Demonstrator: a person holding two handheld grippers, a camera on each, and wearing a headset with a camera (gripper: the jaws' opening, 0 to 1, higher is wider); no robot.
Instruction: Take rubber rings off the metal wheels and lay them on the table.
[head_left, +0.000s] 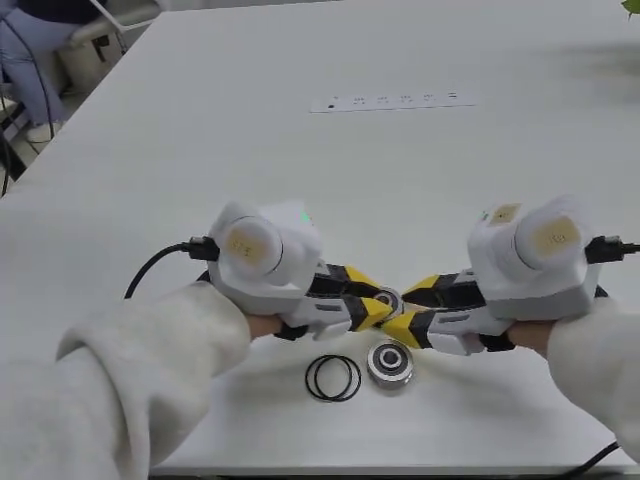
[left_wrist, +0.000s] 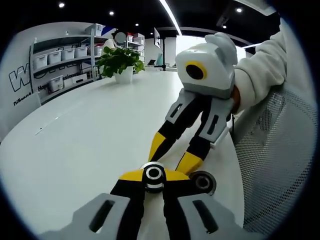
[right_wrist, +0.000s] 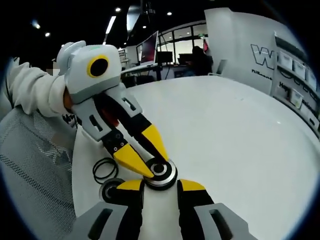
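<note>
A small metal wheel with a dark rubber rim is held above the table between both grippers. My left gripper is shut on it; in the left gripper view the wheel sits between the yellow tips. My right gripper meets it from the other side. In the right gripper view the wheel is wedged between its jaws, which press the rim. Two black rubber rings lie overlapping on the table below. A second metal wheel lies flat beside them.
The white table stretches far ahead, with a power strip set into it. The front edge runs just below the rings. A potted plant stands at the far end. A black cable trails from the left gripper.
</note>
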